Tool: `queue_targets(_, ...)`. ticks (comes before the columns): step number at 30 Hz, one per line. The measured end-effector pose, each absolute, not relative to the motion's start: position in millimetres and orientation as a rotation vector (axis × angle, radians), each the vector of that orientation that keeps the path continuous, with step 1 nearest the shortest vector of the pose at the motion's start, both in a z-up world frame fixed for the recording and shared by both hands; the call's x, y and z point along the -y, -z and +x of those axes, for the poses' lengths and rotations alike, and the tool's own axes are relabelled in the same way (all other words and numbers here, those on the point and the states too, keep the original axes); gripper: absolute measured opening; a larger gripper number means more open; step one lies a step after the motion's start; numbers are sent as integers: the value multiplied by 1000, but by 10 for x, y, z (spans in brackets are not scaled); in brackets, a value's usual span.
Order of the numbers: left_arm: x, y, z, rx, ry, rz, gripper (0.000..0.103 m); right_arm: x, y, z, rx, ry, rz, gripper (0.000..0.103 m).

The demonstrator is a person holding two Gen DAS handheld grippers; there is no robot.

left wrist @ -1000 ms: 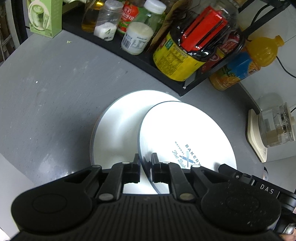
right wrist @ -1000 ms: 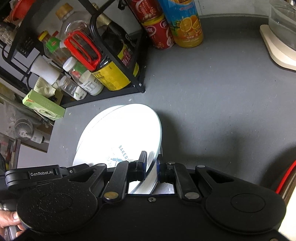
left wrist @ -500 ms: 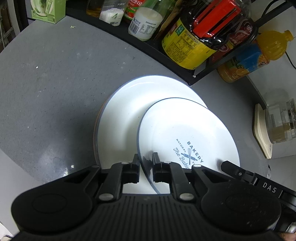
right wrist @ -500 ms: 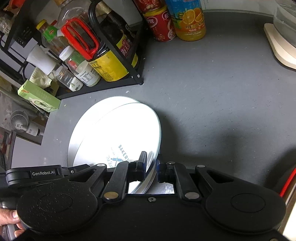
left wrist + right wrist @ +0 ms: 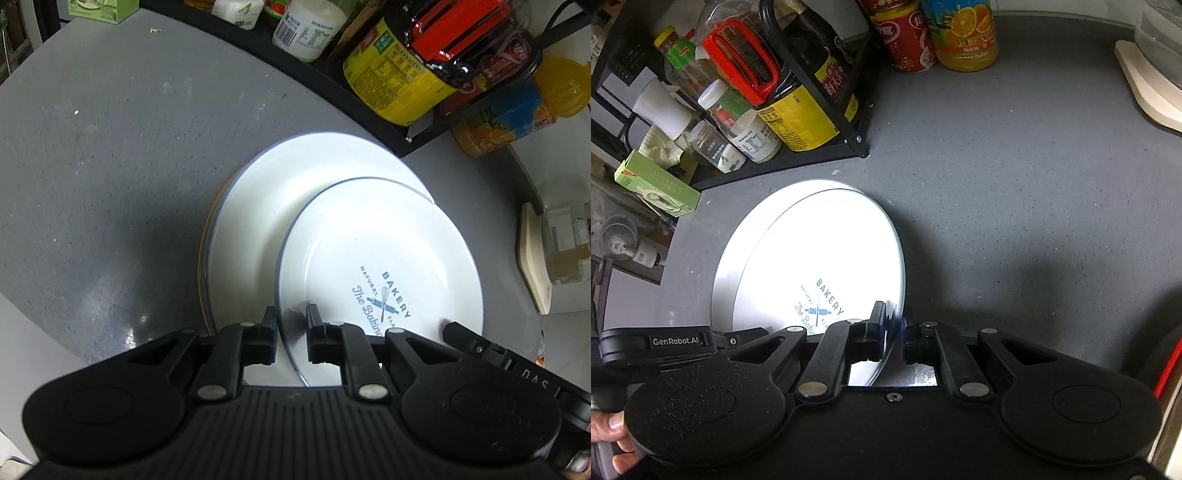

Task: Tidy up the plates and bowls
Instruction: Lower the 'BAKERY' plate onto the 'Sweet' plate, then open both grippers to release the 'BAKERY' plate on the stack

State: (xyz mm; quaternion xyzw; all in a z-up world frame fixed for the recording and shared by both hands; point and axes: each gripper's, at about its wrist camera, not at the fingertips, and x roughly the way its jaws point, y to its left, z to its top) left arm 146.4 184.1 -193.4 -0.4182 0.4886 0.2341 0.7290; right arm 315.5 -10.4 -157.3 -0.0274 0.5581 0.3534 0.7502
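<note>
A white plate with a blue "BAKERY" logo (image 5: 373, 254) (image 5: 827, 266) hangs tilted just above a larger white plate (image 5: 291, 181) (image 5: 738, 243) that lies on the grey counter. My left gripper (image 5: 291, 325) is shut on the logo plate's near-left rim. My right gripper (image 5: 894, 325) is shut on the same plate's right rim. The large plate seems to rest on another plate with a brown edge (image 5: 205, 258).
A black wire rack (image 5: 849, 140) with jars, a yellow-labelled bottle (image 5: 399, 74) and sauces stands behind the plates. An orange juice bottle (image 5: 964, 37) and a red can (image 5: 908, 40) stand beside it. A cream appliance base (image 5: 1145, 92) is at the far right. A green box (image 5: 653, 184) lies at the left.
Both grippers have carried the logo plate lower and closer over the large plate. Both stay shut on its rim.
</note>
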Motion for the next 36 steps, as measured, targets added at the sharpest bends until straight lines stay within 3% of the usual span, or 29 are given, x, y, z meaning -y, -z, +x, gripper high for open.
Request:
queue_targets(15,-1891,1770,1570,-1151,-496,-838,16,96,1574,3160,-1224,-763,-49,7)
queue_targets(18,-1940,1654,1581,-1127,-499,-817,26,99,1573,3158,-1225,-762,-46,7)
queue_targets(20,-1964,1565,1590,-1112,-518,-782,42,98,1576,3164,-1228,-760,-42,7)
queue_targets(23,-1984,1485,1604,-1089,-555,-721,53,92,1579,3169,-1231,-758,-36,8)
queue_targets(36,-2084,1815,1657,-1145,-592,-731,54,64,1620,3190,-1248,-753,-31,9)
